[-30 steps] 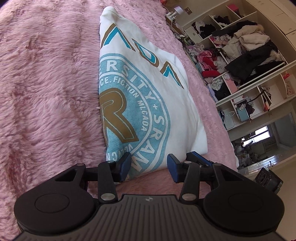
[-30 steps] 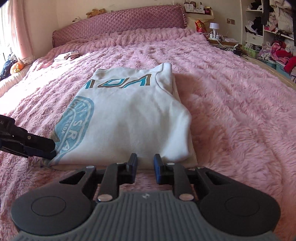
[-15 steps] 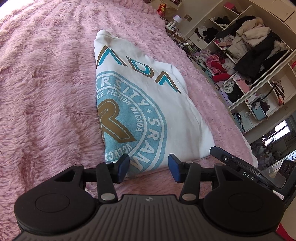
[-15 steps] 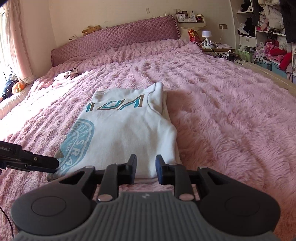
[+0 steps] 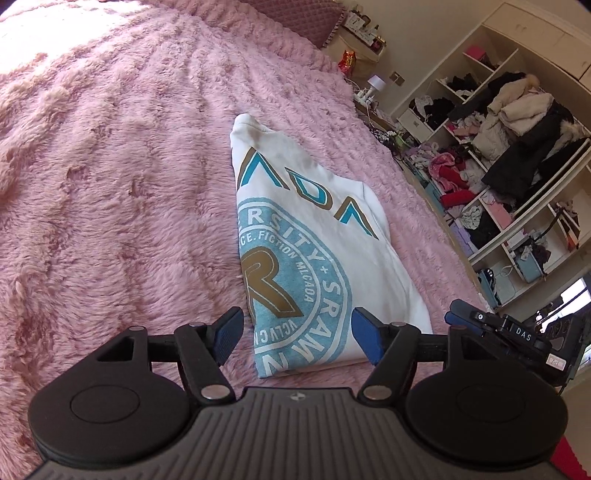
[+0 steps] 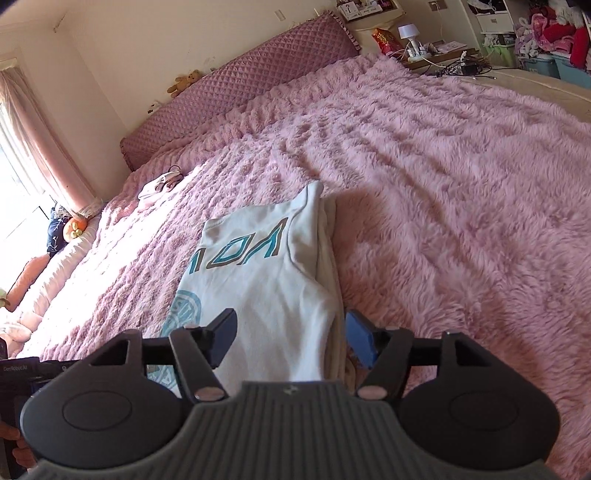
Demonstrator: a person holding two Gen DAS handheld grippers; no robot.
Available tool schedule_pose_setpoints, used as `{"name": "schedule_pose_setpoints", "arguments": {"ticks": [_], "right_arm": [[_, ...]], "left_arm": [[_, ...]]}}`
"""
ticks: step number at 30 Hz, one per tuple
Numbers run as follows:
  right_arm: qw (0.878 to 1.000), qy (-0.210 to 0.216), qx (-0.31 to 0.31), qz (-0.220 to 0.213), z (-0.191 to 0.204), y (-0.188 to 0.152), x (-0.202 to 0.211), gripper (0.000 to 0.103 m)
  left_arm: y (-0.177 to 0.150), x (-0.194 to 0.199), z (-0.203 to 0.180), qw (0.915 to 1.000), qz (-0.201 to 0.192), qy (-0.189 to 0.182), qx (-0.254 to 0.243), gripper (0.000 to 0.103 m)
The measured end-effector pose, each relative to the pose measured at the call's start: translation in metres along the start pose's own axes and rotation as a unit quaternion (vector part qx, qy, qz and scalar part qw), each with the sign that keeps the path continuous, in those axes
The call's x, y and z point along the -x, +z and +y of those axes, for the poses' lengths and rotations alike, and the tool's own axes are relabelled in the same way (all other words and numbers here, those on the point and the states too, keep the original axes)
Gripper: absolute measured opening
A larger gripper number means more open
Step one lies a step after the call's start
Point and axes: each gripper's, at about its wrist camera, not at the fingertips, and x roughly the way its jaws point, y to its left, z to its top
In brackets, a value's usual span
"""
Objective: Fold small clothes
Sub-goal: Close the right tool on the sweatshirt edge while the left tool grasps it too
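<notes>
A folded white sweatshirt [image 5: 314, 236] with a blue and gold crest lies flat on a shaggy pink bedspread [image 5: 110, 177], its printed side up. The left gripper [image 5: 297, 334] hangs just above the garment's near edge, jaws opening, blue pads [image 5: 227, 334] clear of the cloth and nothing pinched between them. The tip of the right gripper [image 5: 465, 317] pokes in at the right (only its blue end and black body show), beside the sweatshirt's near right corner. Beyond the bed, open white shelves [image 5: 517, 166] overflow with jackets and clothes, and a small white lamp [image 5: 376, 82] stands by the quilted headboard [image 5: 295, 13].
</notes>
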Motion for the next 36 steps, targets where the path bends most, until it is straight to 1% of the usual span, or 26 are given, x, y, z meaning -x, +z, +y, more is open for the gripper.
{"name": "schedule_pose_setpoints", "arguments": {"ticks": [3, 5, 7, 8, 9, 11, 13, 14, 15, 20, 23, 25, 28, 31, 34, 35, 36], "right_arm": [[0.998, 0.039, -0.04, 0.023, -0.02, 0.002, -0.018, 0.066], [0.996, 0.045, -0.068, 0.02, -0.033, 0.003, -0.029, 0.066], [0.996, 0.043, -0.078, 0.008, -0.042, 0.006, -0.038, 0.066], [0.996, 0.045, -0.083, 0.004, -0.047, 0.008, -0.043, 0.067], [0.994, 0.054, -0.092, 0.005, -0.052, 0.01, -0.05, 0.068], [0.99, 0.082, -0.111, 0.023, -0.06, 0.015, -0.064, 0.068], [0.987, 0.1, -0.124, 0.04, -0.066, 0.019, -0.081, 0.068], [0.986, 0.101, -0.125, 0.045, -0.067, 0.02, -0.088, 0.068], [0.986, 0.101, -0.126, 0.048, -0.068, 0.022, -0.095, 0.068], [0.982, 0.136, -0.12, 0.06, -0.063, 0.036, -0.126, 0.069], [0.977, 0.158, -0.123, 0.07, -0.057, 0.047, -0.154, 0.073], [0.974, 0.167, -0.133, 0.076, -0.055, 0.052, -0.17, 0.078], [0.968, 0.177, -0.161, 0.08, -0.058, 0.057, -0.19, 0.08], [0.963, 0.183, -0.181, 0.078, -0.061, 0.061, -0.202, 0.08], [0.965, 0.178, -0.175, 0.079, -0.057, 0.063, -0.205, 0.079], [0.968, 0.17, -0.169, 0.079, -0.054, 0.063, -0.204, 0.077], [0.97, 0.161, -0.161, 0.08, -0.051, 0.064, -0.203, 0.071]], "left_arm": [[0.006, -0.011, 0.029, 0.997, -0.007, -0.03, 0.071, 0.078], [0.009, -0.022, 0.046, 0.9939, -0.007, -0.035, 0.104, 0.078], [0.01, -0.034, 0.059, 0.9912, -0.007, -0.041, 0.126, 0.078], [0.012, -0.044, 0.066, 0.9889, 0.001, -0.054, 0.138, 0.078], [0.012, -0.053, 0.072, 0.9867, 0.006, -0.063, 0.15, 0.078], [0.016, -0.069, 0.08, 0.9818, 0.015, -0.089, 0.167, 0.078], [0.021, -0.082, 0.083, 0.9788, 0.017, -0.105, 0.175, 0.078], [0.024, -0.088, 0.084, 0.9779, 0.019, -0.111, 0.176, 0.078], [0.027, -0.094, 0.085, 0.9772, 0.021, -0.117, 0.176, 0.078], [0.048, -0.125, 0.083, 0.9741, 0.039, -0.147, 0.167, 0.078], [0.06, -0.148, 0.082, 0.9702, 0.048, -0.159, 0.176, 0.078], [0.069, -0.163, 0.08, 0.9688, 0.056, -0.164, 0.177, 0.079], [0.08, -0.18, 0.079, 0.9673, 0.056, -0.17, 0.18, 0.08], [0.086, -0.192, 0.081, 0.9631, 0.052, -0.178, 0.195, 0.081], [0.088, -0.198, 0.082, 0.9599, 0.048, -0.181, 0.209, 0.081], [0.088, -0.197, 0.081, 0.9597, 0.048, -0.183, 0.208, 0.081], [0.089, -0.196, 0.078, 0.9612, 0.047, -0.184, 0.2, 0.081]]}}
